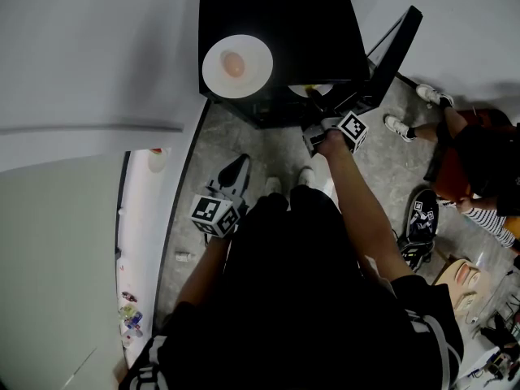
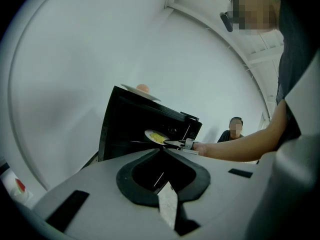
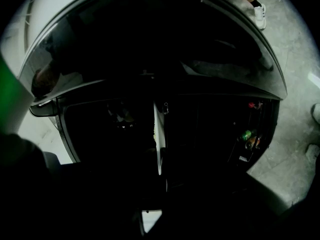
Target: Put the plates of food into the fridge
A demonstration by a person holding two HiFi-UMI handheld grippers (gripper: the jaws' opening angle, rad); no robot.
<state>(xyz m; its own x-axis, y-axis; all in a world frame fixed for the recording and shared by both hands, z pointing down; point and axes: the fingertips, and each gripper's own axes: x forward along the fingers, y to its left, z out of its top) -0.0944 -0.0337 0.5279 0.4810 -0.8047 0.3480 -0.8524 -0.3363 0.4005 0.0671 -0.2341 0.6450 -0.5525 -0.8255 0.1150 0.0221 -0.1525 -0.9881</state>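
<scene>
A small black fridge (image 1: 276, 23) stands on the floor with its door (image 1: 394, 43) swung open to the right. On its top sits a white plate with pinkish food (image 1: 236, 65). My right gripper (image 1: 314, 104) is shut on the rim of a white plate of yellow food (image 1: 311, 90) and holds it at the fridge's open front. In the right gripper view that plate (image 3: 157, 134) shows edge-on against the dark inside. The left gripper view shows the same plate (image 2: 156, 136) level at the opening. My left gripper (image 1: 236, 171) hangs low to the left, shut and holding nothing.
Small bottles (image 3: 247, 134) stand in the door shelf. A white wall (image 1: 89, 47) runs along the left of the fridge. A seated person (image 1: 467, 161) and several shoes (image 1: 422, 218) are on the grey floor to the right.
</scene>
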